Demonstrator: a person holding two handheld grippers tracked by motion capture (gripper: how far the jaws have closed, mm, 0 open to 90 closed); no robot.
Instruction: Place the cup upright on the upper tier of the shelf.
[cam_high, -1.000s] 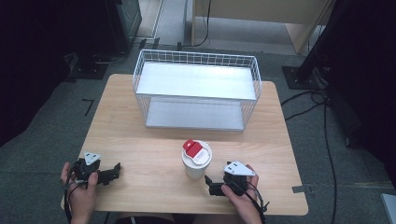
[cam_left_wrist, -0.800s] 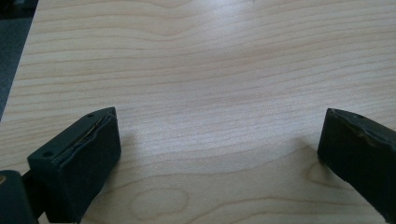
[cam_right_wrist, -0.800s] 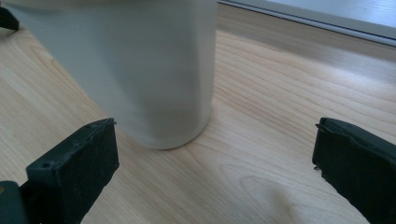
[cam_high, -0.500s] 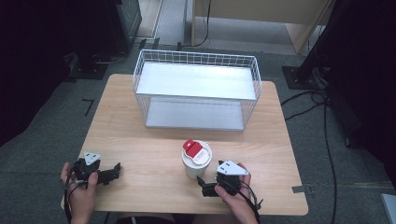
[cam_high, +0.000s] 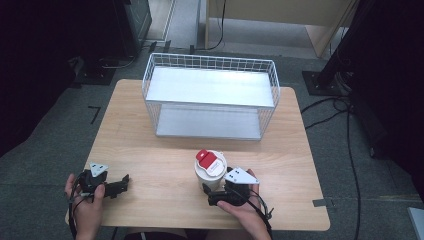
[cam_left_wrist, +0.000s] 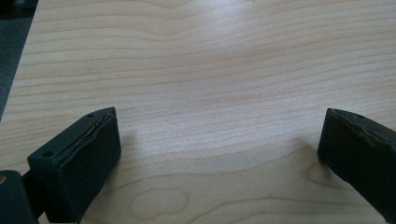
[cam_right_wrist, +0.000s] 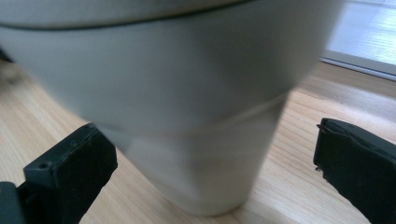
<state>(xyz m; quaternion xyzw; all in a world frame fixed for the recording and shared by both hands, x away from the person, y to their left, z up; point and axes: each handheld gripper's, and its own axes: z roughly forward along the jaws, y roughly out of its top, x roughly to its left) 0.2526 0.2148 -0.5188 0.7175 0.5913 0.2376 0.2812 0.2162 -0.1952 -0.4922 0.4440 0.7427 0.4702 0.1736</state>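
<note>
Right tongs (cam_high: 216, 194) wide open around cup (cam_high: 210, 170), not gripping; off-centre close could tip it. Left tongs (cam_high: 120, 184) open, empty.

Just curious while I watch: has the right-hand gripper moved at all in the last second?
Yes. The right gripper has slid left toward the white cup, which stands unmoved; its open jaws now flank the cup's base.

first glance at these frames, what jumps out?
The white cup with its red-tabbed lid, standing at the table's front centre, with the right tool open just before it, its jaws either side of the cup's base in the right gripper view. Behind it, the white wire basket fills the table's far half. The left tool rests open at the front left corner.
</note>
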